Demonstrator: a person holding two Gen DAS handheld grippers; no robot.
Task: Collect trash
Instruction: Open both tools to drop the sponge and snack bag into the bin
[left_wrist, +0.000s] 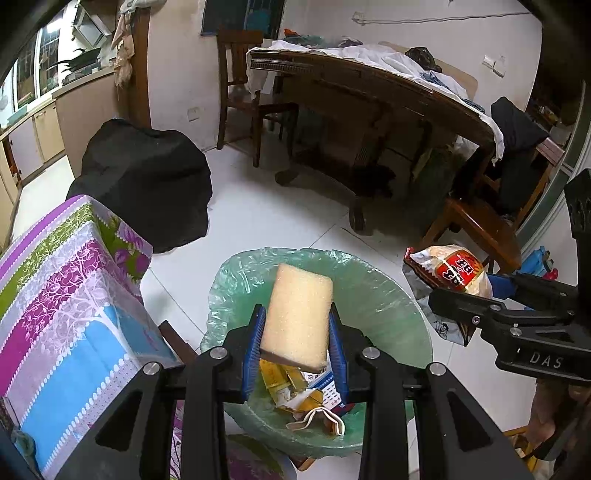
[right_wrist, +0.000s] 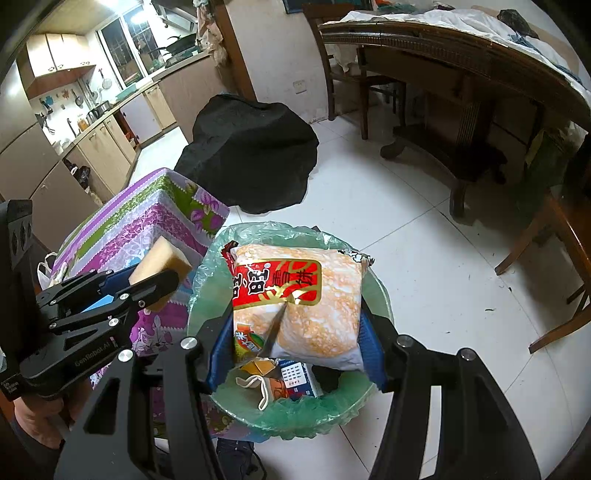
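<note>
The left gripper (left_wrist: 297, 350) clamps a yellow sponge (left_wrist: 297, 317) between its blue pads, directly above the green-lined trash bin (left_wrist: 391, 295). The right gripper (right_wrist: 291, 343) squeezes a rice-cracker snack bag (right_wrist: 295, 302) over the same bin. Paper boxes (left_wrist: 291, 384) lie inside the bin. At the bin's 9 o'clock stands a table with a floral cloth (left_wrist: 62, 295); a black bag (right_wrist: 247, 155) lies at 12 o'clock.
</note>
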